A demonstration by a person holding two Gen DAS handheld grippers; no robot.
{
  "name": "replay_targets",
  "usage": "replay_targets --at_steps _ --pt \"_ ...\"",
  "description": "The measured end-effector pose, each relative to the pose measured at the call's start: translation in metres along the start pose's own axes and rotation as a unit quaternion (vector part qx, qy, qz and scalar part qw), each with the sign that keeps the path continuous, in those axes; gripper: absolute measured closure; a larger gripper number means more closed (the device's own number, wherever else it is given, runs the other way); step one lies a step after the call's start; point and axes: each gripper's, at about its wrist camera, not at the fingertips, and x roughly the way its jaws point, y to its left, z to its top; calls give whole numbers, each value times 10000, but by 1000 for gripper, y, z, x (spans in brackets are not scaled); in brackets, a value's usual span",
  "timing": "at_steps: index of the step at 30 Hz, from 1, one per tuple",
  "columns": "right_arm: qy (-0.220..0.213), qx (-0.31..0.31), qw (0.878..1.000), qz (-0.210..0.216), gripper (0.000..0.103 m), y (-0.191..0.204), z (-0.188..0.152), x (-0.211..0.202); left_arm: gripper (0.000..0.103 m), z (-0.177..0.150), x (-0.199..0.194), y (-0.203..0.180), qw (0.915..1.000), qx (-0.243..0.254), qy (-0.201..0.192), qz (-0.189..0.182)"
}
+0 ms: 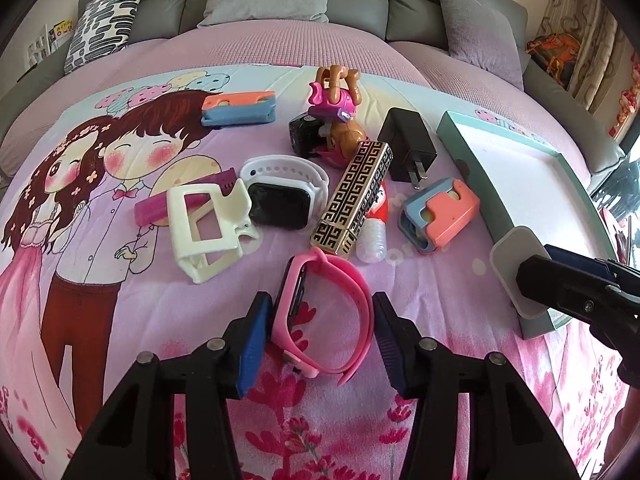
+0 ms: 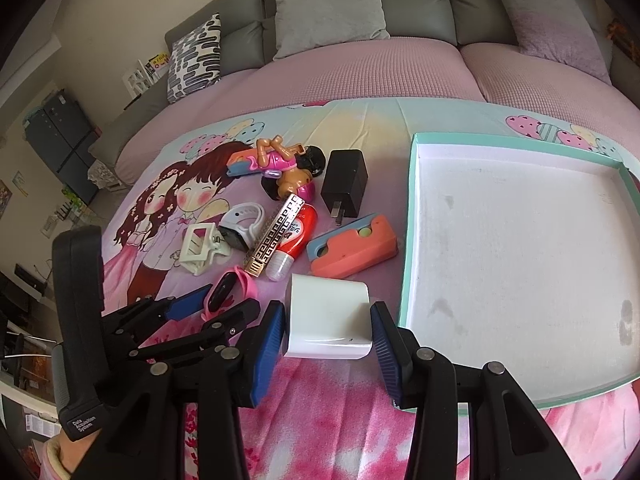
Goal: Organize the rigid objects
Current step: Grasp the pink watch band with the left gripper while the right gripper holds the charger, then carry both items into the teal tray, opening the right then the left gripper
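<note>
Your left gripper [image 1: 320, 328] has its blue pads closed against the pink watch [image 1: 320, 312], one pad on the screen side and the other on the strap loop, with the watch down on the cartoon-printed blanket [image 1: 80, 240]. Your right gripper [image 2: 328, 332] is clamped on a white charger block [image 2: 328, 316], a pad pressing each side, just beside the near left corner of the teal-rimmed tray [image 2: 406, 248], whose white floor holds nothing. The rest of the pile lies on the blanket left of the tray: a gold-and-black patterned case [image 1: 352, 196] leaning over a small red-and-white bottle [image 1: 374, 236], a coral-and-blue holder [image 1: 438, 216] just beside them, a black plug adapter [image 1: 408, 148] behind, a white watch [image 1: 280, 196] with a dark screen touching a white hair claw [image 1: 204, 228], a magenta strip [image 1: 152, 208] under that clip, a pink-and-brown toy figure [image 1: 336, 120] at the back, and a second coral-and-blue holder [image 1: 238, 108] farther left.
</note>
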Motion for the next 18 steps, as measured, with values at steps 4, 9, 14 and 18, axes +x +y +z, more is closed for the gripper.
replay_targets --at_steps 4,9,14,18 --pt "-63 -14 10000 29 56 0 1 -4 51 -3 -8 7 9998 -145 -66 115" --pt "-225 45 9997 17 56 -3 8 -15 51 9 -34 9 9987 -237 -437 140" --pt "-562 270 9979 -161 56 -19 22 -30 51 35 -56 -9 9967 -110 -810 5" --pt "-826 511 9935 -595 56 -43 30 -39 51 52 -56 -32 9961 -16 -865 -148"
